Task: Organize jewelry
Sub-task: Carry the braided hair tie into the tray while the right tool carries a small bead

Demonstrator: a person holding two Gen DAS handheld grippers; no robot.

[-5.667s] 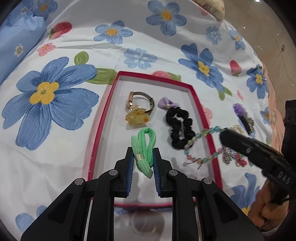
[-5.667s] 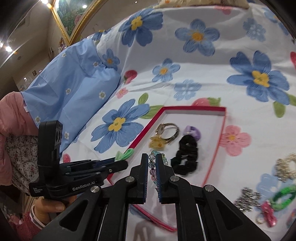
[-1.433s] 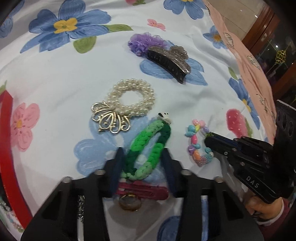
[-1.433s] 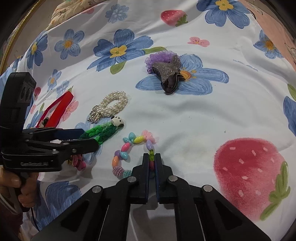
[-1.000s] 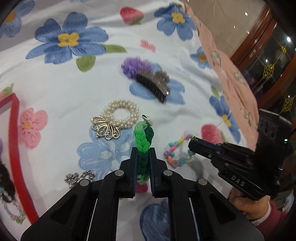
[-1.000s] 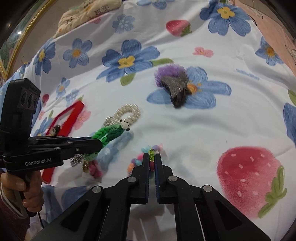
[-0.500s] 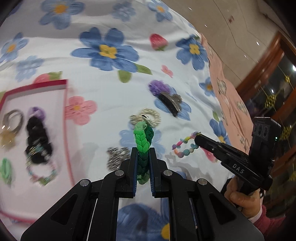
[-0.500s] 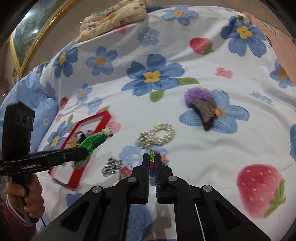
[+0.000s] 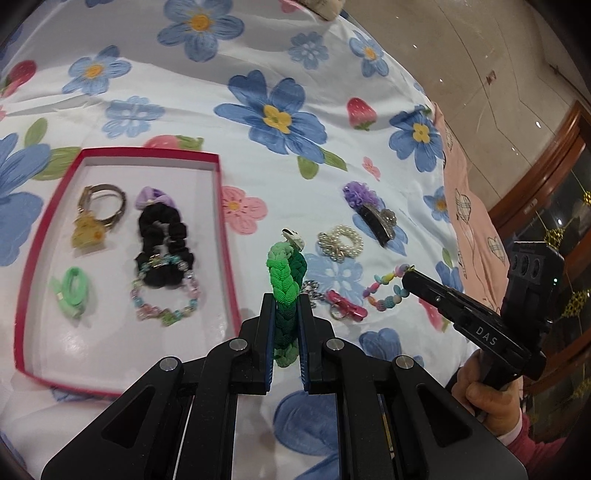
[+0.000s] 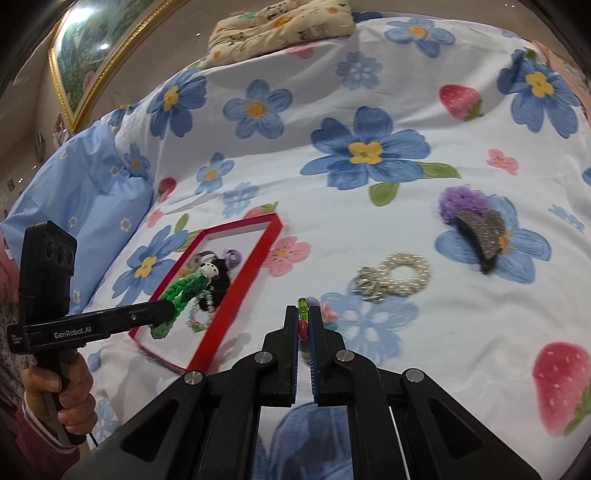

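My left gripper [image 9: 285,310] is shut on a green braided bracelet [image 9: 283,280] with a panda charm, held in the air just right of the red tray [image 9: 218,206]; it also shows in the right wrist view [image 10: 184,291]. My right gripper [image 10: 303,321] is shut on a colourful bead bracelet [image 9: 384,291] that hangs from its tips. The tray holds a gold ring [image 9: 98,218], a black scrunchie [image 9: 162,240], a beaded bracelet [image 9: 166,295] and a green hair tie [image 9: 72,291].
On the flowered bedspread right of the tray lie a pearl bracelet [image 9: 340,242], a purple hair claw [image 9: 369,212], a pink clip [image 9: 345,308] and a silver piece [image 9: 310,290]. A blue pillow [image 10: 77,184] lies at the left, a cushion [image 10: 280,26] at the far edge.
Both grippers closed on their bracelets, lifted them off the bedspread and moved left toward the tray, which has come fully into the left wrist view.
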